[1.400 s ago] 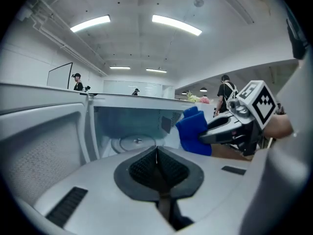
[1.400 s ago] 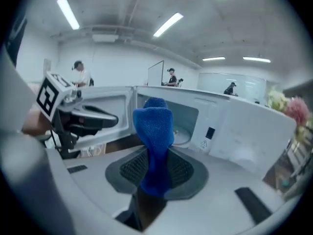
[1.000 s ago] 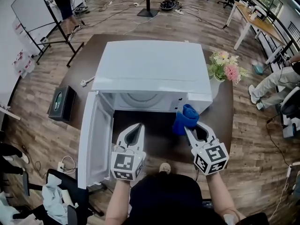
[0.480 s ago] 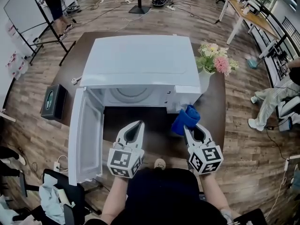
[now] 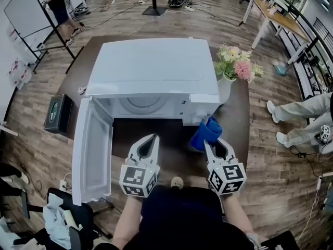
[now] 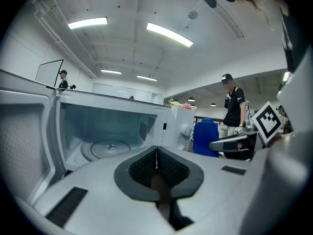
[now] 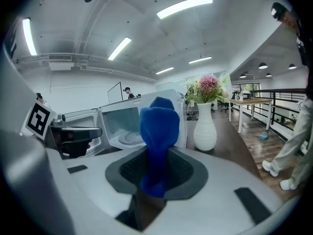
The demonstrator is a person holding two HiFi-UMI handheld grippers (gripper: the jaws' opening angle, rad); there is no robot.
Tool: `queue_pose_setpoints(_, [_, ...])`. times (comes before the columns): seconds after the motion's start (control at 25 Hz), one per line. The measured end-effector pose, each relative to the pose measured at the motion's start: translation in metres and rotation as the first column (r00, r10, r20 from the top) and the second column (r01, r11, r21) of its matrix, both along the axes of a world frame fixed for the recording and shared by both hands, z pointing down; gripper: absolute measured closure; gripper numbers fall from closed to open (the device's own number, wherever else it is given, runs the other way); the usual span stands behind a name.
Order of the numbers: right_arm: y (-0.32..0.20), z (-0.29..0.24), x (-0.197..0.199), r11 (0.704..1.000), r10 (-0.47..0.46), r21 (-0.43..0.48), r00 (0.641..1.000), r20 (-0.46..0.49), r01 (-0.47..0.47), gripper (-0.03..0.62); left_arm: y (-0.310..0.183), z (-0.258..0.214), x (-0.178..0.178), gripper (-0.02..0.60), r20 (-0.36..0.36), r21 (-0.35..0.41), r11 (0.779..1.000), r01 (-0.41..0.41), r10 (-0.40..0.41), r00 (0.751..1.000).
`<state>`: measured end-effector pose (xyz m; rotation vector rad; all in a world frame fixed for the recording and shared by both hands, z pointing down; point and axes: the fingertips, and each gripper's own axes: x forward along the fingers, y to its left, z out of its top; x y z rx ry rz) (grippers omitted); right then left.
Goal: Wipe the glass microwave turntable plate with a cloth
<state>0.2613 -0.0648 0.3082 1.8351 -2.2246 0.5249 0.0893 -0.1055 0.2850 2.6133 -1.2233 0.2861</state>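
Note:
A white microwave stands on the dark table with its door swung open to the left. Inside lies the round glass turntable plate, also visible as the plate and the plate. My left gripper hovers in front of the cavity, shut with nothing in it. My right gripper is shut on a bunched blue cloth, which sticks up from the jaws as the cloth. The cloth hangs just in front of the microwave's control panel, right of the cavity.
A white vase of pink flowers stands on the table right of the microwave. A black box lies on the table's left end. A seated person's legs show at the right; another person stands far left.
The view has shifted slightly; the microwave door now shows a bit further swung out. Both grippers hold about the same place, the right one still gripping the cloth.

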Motion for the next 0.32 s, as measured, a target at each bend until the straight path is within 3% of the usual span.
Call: queue_pose_setpoints(0.32, [0.005,0.0033,0.0076,1.0,0.006,-0.013,1.0,0.001,-0.006,0.511,0.0042,0.0068,0.0071,0.577,0.016,-0.008,1.0,-0.002,0.002,1.0])
